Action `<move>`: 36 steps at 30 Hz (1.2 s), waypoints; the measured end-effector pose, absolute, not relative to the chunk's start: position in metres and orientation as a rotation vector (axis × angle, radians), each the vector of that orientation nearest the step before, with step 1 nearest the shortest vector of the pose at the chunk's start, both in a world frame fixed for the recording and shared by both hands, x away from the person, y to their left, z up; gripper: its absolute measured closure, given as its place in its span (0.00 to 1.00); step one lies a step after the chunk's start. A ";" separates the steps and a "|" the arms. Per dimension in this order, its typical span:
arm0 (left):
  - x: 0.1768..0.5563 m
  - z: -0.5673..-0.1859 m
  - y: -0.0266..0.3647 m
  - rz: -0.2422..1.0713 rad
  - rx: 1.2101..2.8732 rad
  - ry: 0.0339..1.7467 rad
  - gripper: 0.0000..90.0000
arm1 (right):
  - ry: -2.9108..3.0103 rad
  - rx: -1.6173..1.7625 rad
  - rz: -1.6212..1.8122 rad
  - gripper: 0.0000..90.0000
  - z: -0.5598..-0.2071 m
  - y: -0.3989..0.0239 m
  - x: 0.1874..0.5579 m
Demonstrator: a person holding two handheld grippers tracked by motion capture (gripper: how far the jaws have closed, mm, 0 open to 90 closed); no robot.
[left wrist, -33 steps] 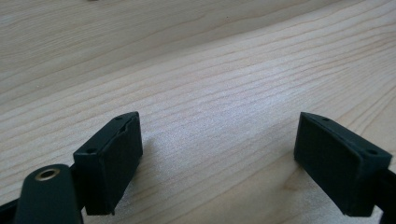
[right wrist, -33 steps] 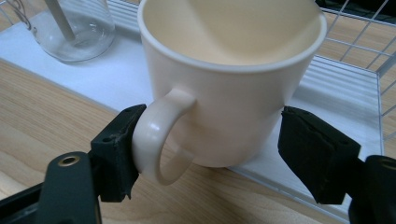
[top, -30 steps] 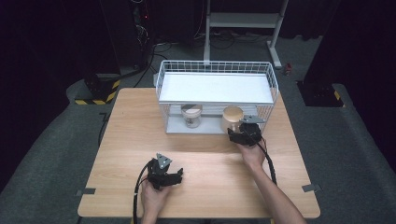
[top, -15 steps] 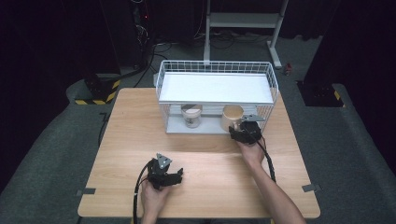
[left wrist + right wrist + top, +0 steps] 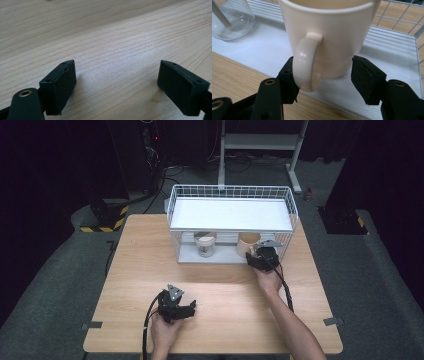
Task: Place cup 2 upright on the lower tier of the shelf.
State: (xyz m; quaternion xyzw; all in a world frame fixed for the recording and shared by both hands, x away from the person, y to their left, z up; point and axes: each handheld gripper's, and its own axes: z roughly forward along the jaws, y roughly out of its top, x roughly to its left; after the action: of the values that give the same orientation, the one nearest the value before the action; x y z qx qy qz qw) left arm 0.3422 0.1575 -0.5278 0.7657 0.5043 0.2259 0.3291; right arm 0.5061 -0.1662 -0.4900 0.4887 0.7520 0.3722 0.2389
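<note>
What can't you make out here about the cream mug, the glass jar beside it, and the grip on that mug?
- Cream mug: its inside is cut off by the top edge of the right gripper view; the high view is too small to show it.
- Glass jar: cropped by the corner of the right gripper view, contents unclear.
- Right gripper: the mug's handle hides the left pad's contact.

A cream mug [image 5: 329, 37] stands upright on the white lower shelf [image 5: 252, 52] of the wire rack [image 5: 231, 200], right of centre, its handle toward the front.
</note>
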 end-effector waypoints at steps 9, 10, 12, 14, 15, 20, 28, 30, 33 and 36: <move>0.342 -0.528 0.158 0.594 2.005 1.319 0.18 | 2.045 1.377 1.025 0.51 -0.493 -0.170 0.510; 0.342 -0.528 0.158 0.594 2.004 1.319 0.18 | 2.048 1.378 1.027 0.52 -0.493 -0.170 0.510; 0.342 -0.528 0.157 0.593 2.003 1.320 0.18 | 2.049 1.375 1.030 0.52 -0.494 -0.171 0.511; 0.342 -0.528 0.157 0.591 2.002 1.320 0.18 | 2.050 1.376 1.030 0.51 -0.494 -0.171 0.511; 0.342 -0.528 0.157 0.591 2.003 1.320 0.18 | 2.051 1.372 1.031 0.51 -0.494 -0.171 0.511; 0.342 -0.528 0.157 0.592 2.004 1.320 0.18 | 2.057 1.384 1.033 0.39 -0.494 -0.174 0.510; 0.342 -0.528 0.157 0.591 2.003 1.320 0.18 | 2.082 1.365 1.047 0.26 -0.490 -0.175 0.505; 0.342 -0.528 0.157 0.591 2.003 1.320 0.18 | 2.085 1.357 1.045 0.25 -0.488 -0.176 0.504; 0.342 -0.528 0.157 0.592 2.003 1.320 0.18 | 2.082 1.356 1.049 0.23 -0.484 -0.178 0.500; 0.342 -0.528 0.157 0.591 2.003 1.320 0.18 | 2.081 1.343 1.059 0.23 -0.481 -0.182 0.497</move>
State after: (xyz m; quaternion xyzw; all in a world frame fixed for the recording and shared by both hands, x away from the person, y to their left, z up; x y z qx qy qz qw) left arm 0.3422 0.1575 -0.5278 0.7656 0.5044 0.2260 0.3293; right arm 0.4970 -0.1817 -0.4814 0.4860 0.7532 0.3835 0.2223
